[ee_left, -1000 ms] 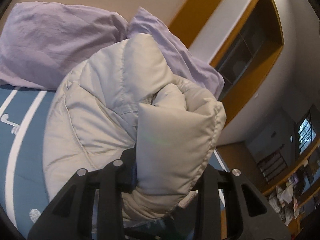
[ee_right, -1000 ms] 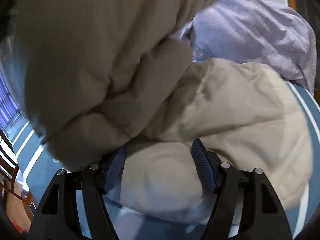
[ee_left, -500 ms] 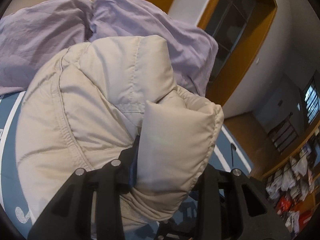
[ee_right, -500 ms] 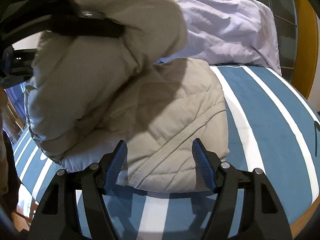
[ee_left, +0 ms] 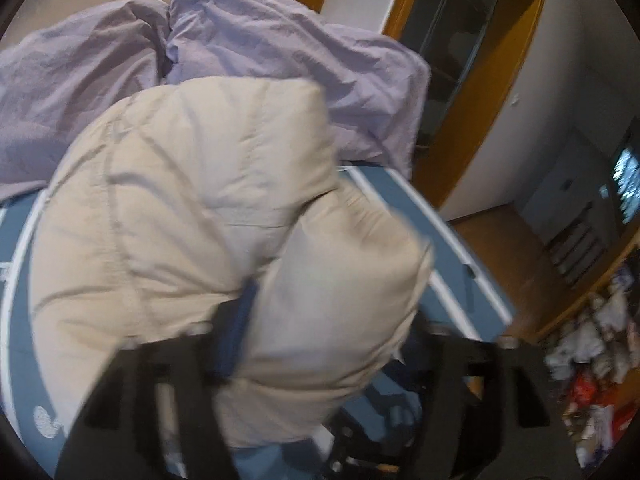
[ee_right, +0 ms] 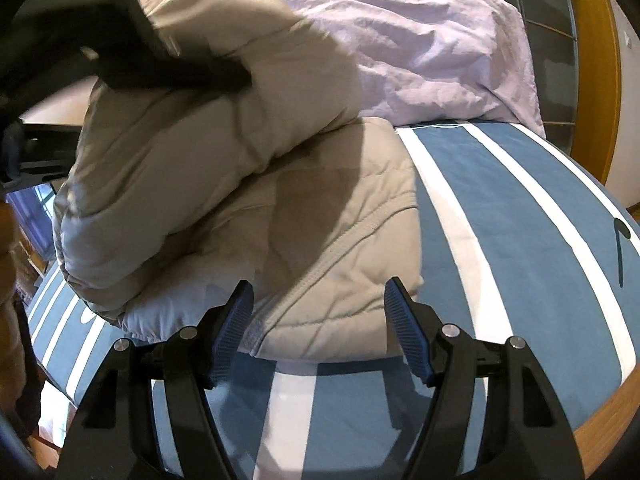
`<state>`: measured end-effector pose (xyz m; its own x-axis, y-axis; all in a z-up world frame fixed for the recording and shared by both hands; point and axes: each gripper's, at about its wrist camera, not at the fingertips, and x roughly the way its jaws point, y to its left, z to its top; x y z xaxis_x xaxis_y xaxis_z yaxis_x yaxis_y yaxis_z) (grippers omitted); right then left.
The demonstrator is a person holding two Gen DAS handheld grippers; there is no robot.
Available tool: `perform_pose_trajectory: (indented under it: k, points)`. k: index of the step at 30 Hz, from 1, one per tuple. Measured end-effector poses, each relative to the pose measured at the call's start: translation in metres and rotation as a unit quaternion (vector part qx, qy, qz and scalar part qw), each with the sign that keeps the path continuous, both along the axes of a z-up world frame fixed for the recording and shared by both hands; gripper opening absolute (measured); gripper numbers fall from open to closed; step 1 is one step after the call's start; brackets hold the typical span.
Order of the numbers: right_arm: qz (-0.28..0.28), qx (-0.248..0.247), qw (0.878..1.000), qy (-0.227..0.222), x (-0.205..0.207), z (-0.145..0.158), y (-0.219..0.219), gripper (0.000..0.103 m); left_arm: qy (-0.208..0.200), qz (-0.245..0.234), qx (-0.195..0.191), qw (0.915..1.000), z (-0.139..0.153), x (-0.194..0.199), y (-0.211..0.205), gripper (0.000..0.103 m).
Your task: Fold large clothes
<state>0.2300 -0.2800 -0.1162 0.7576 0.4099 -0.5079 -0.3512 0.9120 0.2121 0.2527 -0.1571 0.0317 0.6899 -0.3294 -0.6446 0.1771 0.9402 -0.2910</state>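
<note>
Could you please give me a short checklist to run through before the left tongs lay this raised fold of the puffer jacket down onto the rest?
1. Left tongs gripping the beige puffer jacket: ok, a thick fold sits clamped between the fingers.
2. Right tongs free: ok, they are open and hold nothing, at the jacket's near hem.
3. Lower layer lying flat on the striped blue bedspread: ok, its hem looks smooth.
4. Raised fold positioned over the lower layer: ok in the right wrist view.
5. Purple pillows out of the way: cannot tell; the jacket's far edge meets them.
6. Edges aligned on the far side: cannot tell, hidden by the raised fold.
</note>
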Motion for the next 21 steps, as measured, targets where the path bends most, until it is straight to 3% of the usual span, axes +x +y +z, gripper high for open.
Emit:
perform_pose_trajectory:
  k: [2,9,16,21]
  points:
    - [-0.006,0.0,1.0,0.0,-0.001,0.001,-0.003,0.07,-0.01,0.004,0.003,0.9999,0.008,-0.007,0.001,0.082]
    - [-0.022,0.008,1.0,-0.005,-0.004,0.008,-0.014,0.07,-0.036,0.024,0.019,0.9989,0.032,-0.029,0.017,0.083]
    - [-0.033,0.005,0.999,-0.016,-0.01,0.017,-0.02,0.07,-0.047,0.083,0.045,0.9944,0.043,-0.04,0.056,0.083]
    - [-0.043,0.003,0.999,-0.018,-0.011,0.019,-0.022,0.07,-0.043,0.135,0.078,0.9868,0.037,-0.035,0.089,0.083]
